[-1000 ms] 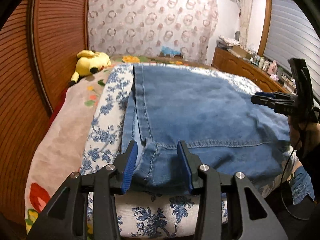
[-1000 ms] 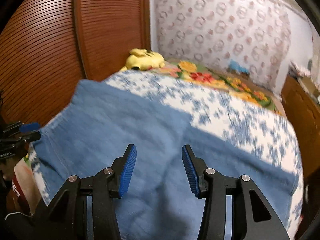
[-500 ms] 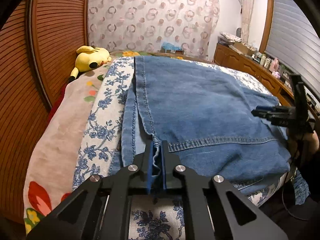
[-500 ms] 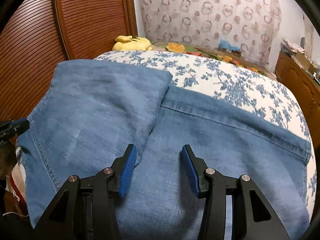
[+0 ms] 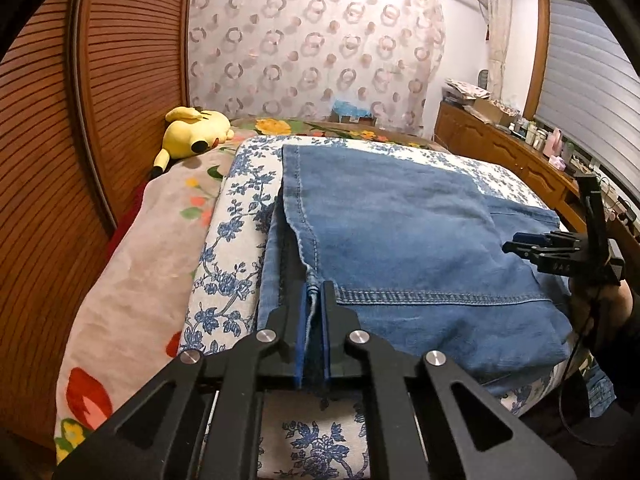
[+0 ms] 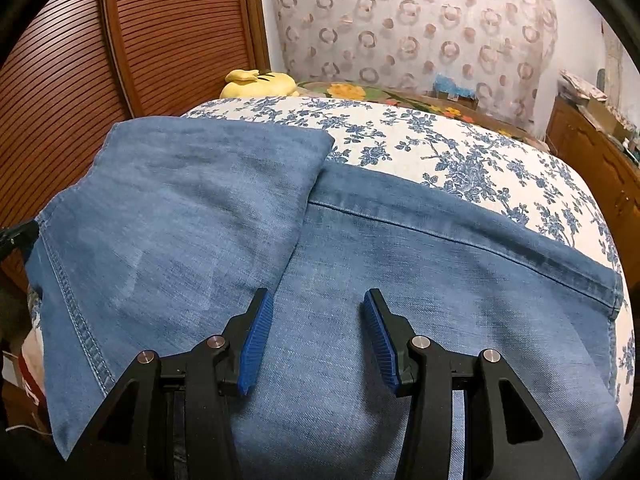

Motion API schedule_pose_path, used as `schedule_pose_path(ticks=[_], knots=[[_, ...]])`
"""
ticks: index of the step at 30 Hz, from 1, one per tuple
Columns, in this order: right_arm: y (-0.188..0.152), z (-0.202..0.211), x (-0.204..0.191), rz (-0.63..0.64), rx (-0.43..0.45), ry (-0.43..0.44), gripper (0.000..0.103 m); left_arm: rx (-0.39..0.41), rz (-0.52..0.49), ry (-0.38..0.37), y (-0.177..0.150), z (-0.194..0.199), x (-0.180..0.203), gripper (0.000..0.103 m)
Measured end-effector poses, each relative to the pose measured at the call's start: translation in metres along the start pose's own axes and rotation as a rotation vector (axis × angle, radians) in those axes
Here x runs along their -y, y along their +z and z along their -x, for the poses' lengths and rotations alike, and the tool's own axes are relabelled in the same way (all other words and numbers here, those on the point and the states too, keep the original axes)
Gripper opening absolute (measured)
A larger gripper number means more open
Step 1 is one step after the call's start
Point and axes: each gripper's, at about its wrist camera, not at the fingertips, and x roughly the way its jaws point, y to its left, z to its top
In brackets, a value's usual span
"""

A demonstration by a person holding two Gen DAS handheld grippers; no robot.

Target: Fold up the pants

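Note:
Blue denim pants (image 5: pixel 400 240) lie folded on a floral bed cover (image 5: pixel 236 240). The leg end is laid over the upper part, which shows in the right wrist view (image 6: pixel 180 220). My left gripper (image 5: pixel 314 300) is shut on the hem corner of the pants near the bed's front edge. My right gripper (image 6: pixel 316 320) is open and empty, its fingers just above the denim beside the folded leg's edge. It also shows in the left wrist view (image 5: pixel 536 248) at the right side of the pants.
A yellow plush toy (image 5: pixel 194 130) lies at the far left of the bed. A wooden slatted wardrobe (image 5: pixel 100 80) stands on the left. A wooden dresser (image 5: pixel 500 148) with clutter runs along the right. A pink flowered blanket (image 5: pixel 140 260) lies left of the cover.
My left gripper has closed on the pants' hem corner. My right gripper has moved over the denim and stayed open. The folded leg now lies flat.

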Motion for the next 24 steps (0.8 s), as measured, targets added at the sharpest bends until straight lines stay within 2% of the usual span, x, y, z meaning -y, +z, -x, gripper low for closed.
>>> schedule_pose_path(ticks=[5, 7, 10, 12, 16, 17, 18, 24], knots=[[0.000, 0.001, 0.000, 0.003, -0.001, -0.002, 0.049, 0.040, -0.023, 0.006, 0.009, 0.014, 0.009, 0.008], [-0.001, 0.001, 0.002, -0.003, 0.001, -0.001, 0.049, 0.046, -0.032, 0.004, 0.011, 0.016, 0.016, 0.012], [-0.002, 0.003, 0.002, -0.006, 0.011, -0.007, 0.049, 0.050, -0.040, -0.030, 0.015, 0.015, 0.025, 0.026], [-0.003, 0.006, 0.004, -0.005, 0.015, -0.019, 0.049, 0.052, -0.059, -0.033, 0.018, 0.013, 0.033, 0.040], [-0.009, 0.023, 0.012, -0.022, 0.038, -0.012, 0.049, 0.061, -0.083, -0.063, 0.023, 0.013, 0.046, 0.058], [-0.010, 0.032, 0.016, -0.029, 0.051, -0.009, 0.049, 0.062, -0.086, -0.071, 0.025, 0.012, 0.048, 0.072], [-0.012, 0.039, 0.020, -0.036, 0.064, -0.008, 0.049, 0.067, -0.088, -0.077, 0.026, 0.013, 0.050, 0.079], [-0.030, 0.092, 0.047, -0.083, 0.146, -0.041, 0.049, 0.072, -0.119, -0.111, 0.031, 0.010, 0.075, 0.079]])
